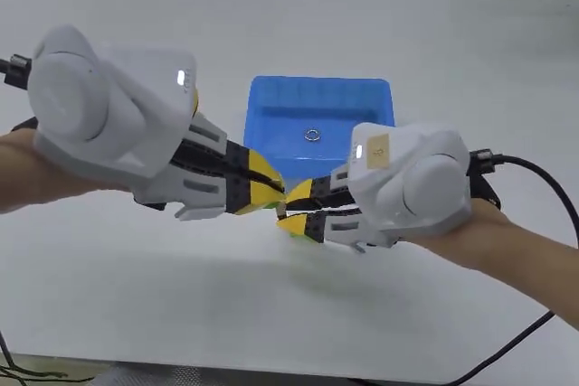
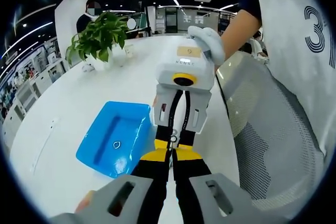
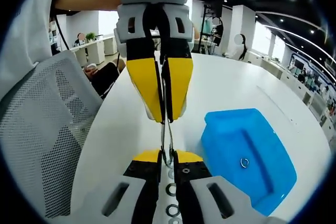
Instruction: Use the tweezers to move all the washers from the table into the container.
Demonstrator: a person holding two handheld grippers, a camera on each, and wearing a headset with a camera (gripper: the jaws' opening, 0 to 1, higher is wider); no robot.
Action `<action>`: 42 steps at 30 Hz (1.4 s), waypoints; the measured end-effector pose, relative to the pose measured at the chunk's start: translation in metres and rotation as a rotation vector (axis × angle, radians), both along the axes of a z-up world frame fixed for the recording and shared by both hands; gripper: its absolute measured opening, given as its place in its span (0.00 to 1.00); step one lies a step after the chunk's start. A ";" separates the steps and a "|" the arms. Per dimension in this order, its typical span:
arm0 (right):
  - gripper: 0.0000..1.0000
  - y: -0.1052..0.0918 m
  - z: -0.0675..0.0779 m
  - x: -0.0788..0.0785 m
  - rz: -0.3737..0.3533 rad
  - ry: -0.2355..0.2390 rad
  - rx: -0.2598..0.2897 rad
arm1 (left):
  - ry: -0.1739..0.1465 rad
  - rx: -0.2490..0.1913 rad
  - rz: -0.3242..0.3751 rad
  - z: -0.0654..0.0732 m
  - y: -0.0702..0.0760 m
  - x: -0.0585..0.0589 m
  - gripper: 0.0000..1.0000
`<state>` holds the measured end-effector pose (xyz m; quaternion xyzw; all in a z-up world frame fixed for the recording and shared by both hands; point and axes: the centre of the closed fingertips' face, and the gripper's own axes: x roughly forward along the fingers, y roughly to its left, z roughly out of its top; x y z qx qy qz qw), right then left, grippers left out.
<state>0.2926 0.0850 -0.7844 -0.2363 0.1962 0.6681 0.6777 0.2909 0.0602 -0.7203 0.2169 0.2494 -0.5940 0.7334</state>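
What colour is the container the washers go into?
The container is bright blue, clearest in the head view.

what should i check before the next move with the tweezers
1. tweezers clamped in left hand-held gripper: ok
2. right hand-held gripper squeezing the tweezers: cannot tell
3. anything pinched at the tips: cannot tell
4. table cleared of washers: not ok, three lie between the right jaws
5. container open beside the grippers: ok, one washer inside
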 end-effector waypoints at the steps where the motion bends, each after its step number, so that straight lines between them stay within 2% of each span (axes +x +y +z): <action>1: 0.10 0.000 0.000 0.000 -0.001 0.003 -0.001 | 0.000 0.002 -0.001 0.000 0.001 0.000 0.06; 12: 0.10 -0.001 0.002 -0.002 0.009 -0.012 -0.014 | 0.000 0.013 0.001 0.002 0.005 -0.003 0.06; 17: 0.10 -0.003 0.008 -0.003 0.007 -0.014 -0.006 | 0.002 0.005 0.002 0.009 0.002 -0.004 0.06; 30: 0.10 -0.005 0.029 -0.004 -0.003 -0.045 0.034 | -0.021 0.015 -0.012 0.029 -0.001 -0.007 0.06; 37: 0.10 -0.009 0.044 -0.003 -0.008 -0.076 0.052 | -0.055 0.019 -0.035 0.044 -0.005 -0.008 0.06; 42: 0.10 -0.011 0.056 0.005 -0.021 -0.098 0.065 | -0.080 0.021 -0.049 0.055 -0.006 -0.002 0.06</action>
